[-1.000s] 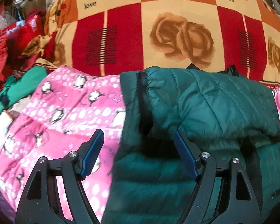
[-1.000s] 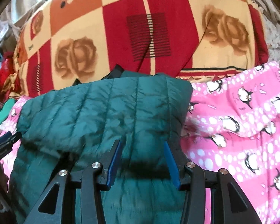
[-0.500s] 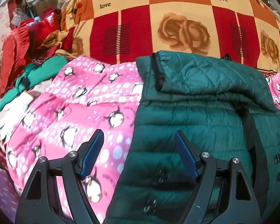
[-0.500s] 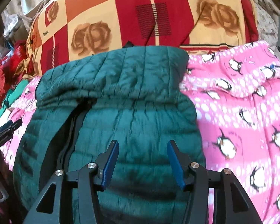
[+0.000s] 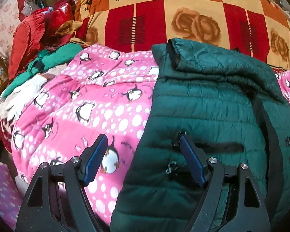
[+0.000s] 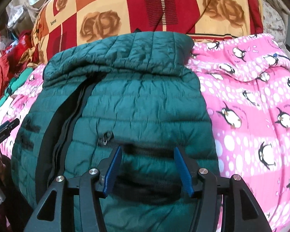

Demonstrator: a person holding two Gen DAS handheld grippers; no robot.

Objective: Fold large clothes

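Observation:
A dark green quilted puffer jacket (image 5: 212, 100) lies front up on a pink penguin blanket (image 5: 87, 106), its far part folded over toward me. It also shows in the right wrist view (image 6: 141, 106), with its zipper running down the left. My left gripper (image 5: 143, 141) is open and empty above the jacket's left edge, near a pocket zipper. My right gripper (image 6: 147, 152) is open and empty above the jacket's right pocket. The left gripper's tip (image 6: 3, 129) shows at the left edge of the right wrist view.
A big red, orange and cream rose-patterned quilt (image 5: 183, 19) is piled behind the jacket. Red and green clothes (image 5: 38, 38) are heaped at the far left. The pink blanket (image 6: 251, 106) spreads to the jacket's right.
Both grippers have drawn back toward me from the folded far part of the jacket. More of the jacket's lower half and pockets now shows. Both stay open.

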